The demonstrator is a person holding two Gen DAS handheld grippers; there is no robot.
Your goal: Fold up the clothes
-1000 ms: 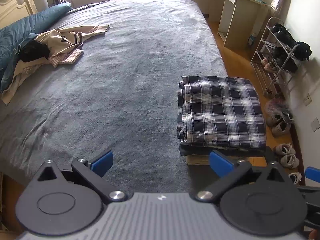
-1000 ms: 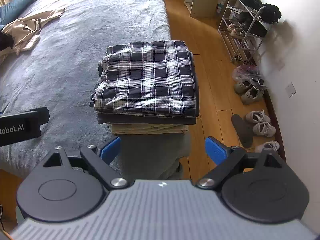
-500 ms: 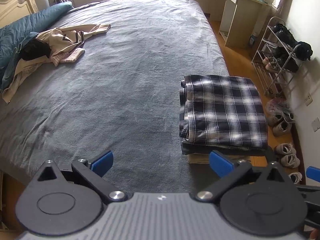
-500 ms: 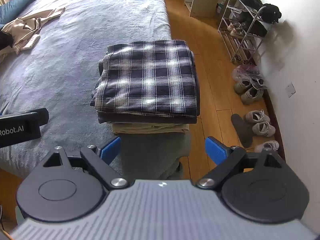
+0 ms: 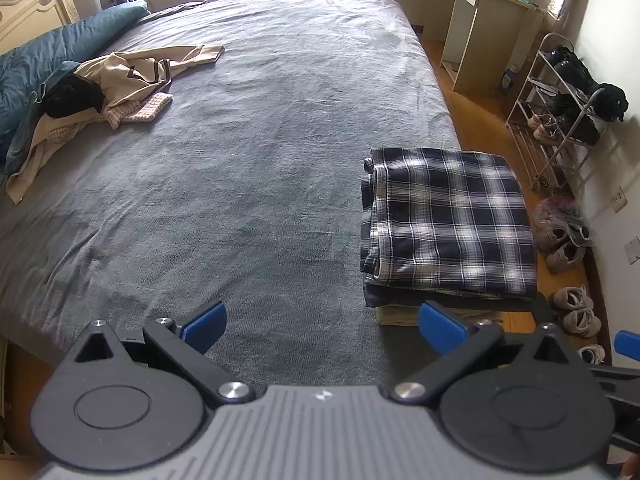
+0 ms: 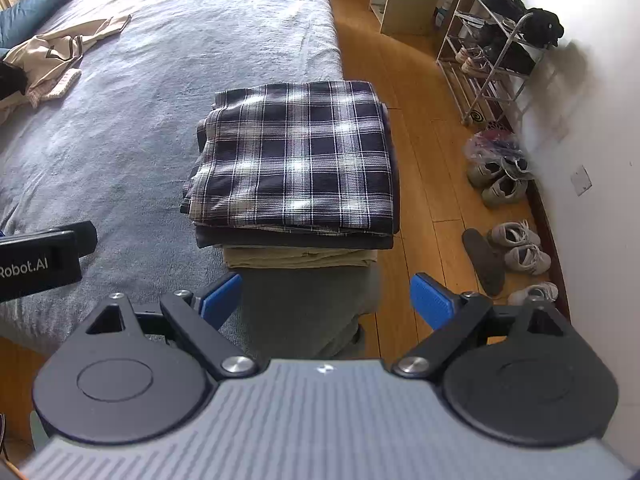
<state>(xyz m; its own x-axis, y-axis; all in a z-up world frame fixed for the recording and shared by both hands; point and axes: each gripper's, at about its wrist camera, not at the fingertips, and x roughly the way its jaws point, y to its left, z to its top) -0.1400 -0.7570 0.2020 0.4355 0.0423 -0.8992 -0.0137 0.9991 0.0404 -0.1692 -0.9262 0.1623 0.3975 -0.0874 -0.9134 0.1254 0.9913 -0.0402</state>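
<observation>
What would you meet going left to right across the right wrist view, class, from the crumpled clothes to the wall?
Crumpled beige garment → folded navy plaid shirt topping the stack → bare wooden floor → metal shoe rack.

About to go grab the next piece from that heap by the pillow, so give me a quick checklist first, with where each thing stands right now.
1. Left gripper open and empty: ok.
2. Right gripper open and empty: ok.
3. Folded stack, plaid piece on top, tidy: ok, though it sits at the bed's corner.
4. Grey bed cover between grippers and heap free of things: ok.
5. Unfolded heap separable: cannot tell; beige, black and pink pieces overlap.
6. Heap within reach from here: not ok; it lies at the far side of the bed.
</observation>
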